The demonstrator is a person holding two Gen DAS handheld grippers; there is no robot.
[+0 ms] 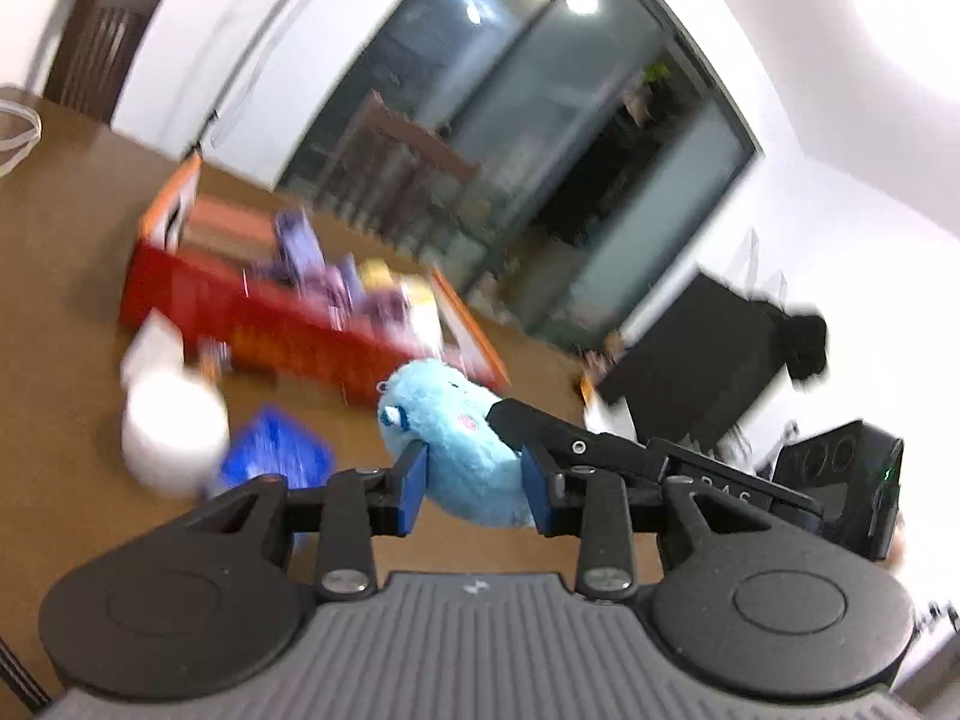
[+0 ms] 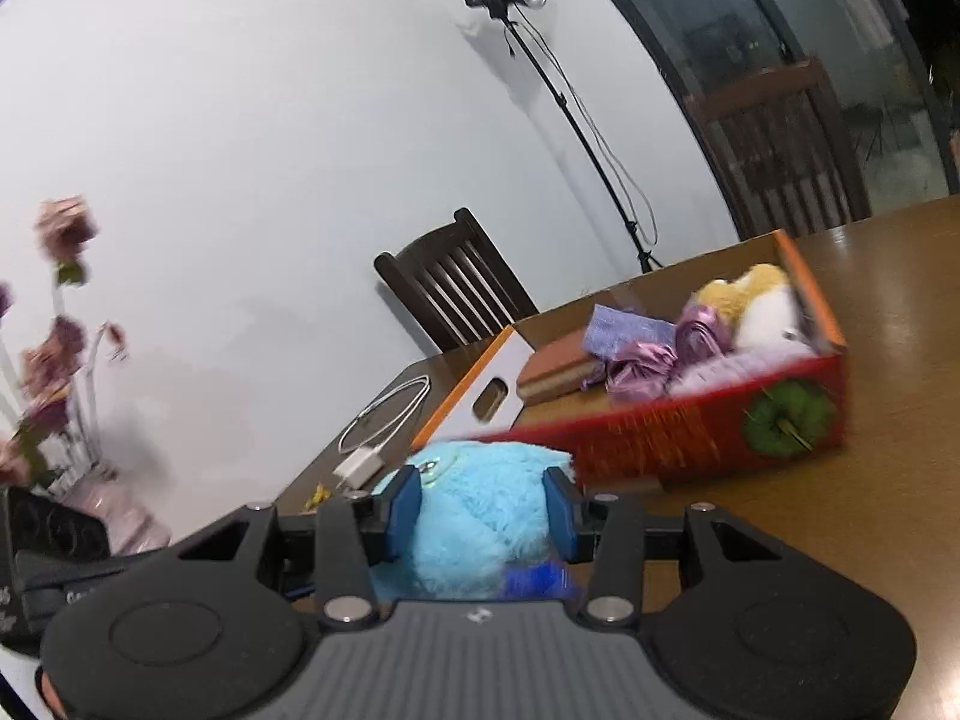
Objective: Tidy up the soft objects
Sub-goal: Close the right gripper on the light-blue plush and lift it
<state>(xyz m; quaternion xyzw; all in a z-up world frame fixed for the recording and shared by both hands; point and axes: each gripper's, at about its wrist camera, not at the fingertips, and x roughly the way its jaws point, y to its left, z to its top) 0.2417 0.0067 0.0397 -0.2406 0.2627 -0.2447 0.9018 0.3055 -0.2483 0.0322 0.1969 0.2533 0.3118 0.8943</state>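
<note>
A light blue plush toy (image 1: 456, 444) is held between both grippers above the brown table. My left gripper (image 1: 474, 489) is shut on one end of it. My right gripper (image 2: 483, 510) is shut on the other end, where the blue fur (image 2: 480, 510) fills the gap between the pads. The right gripper's black fingers (image 1: 558, 432) show in the left wrist view, touching the toy. A red and orange cardboard box (image 2: 690, 438) stands open on the table, holding purple cloths (image 2: 648, 348) and a yellow and white plush (image 2: 762, 306). The box also shows in the left wrist view (image 1: 264, 324).
A white round object (image 1: 174, 432) and a blue packet (image 1: 276, 450) lie on the table (image 1: 60, 276) in front of the box. A white cable and charger (image 2: 384, 414) lie near the table's edge. Dark wooden chairs (image 2: 456, 282), a light stand (image 2: 576, 120) and a vase of flowers (image 2: 54, 372) surround it.
</note>
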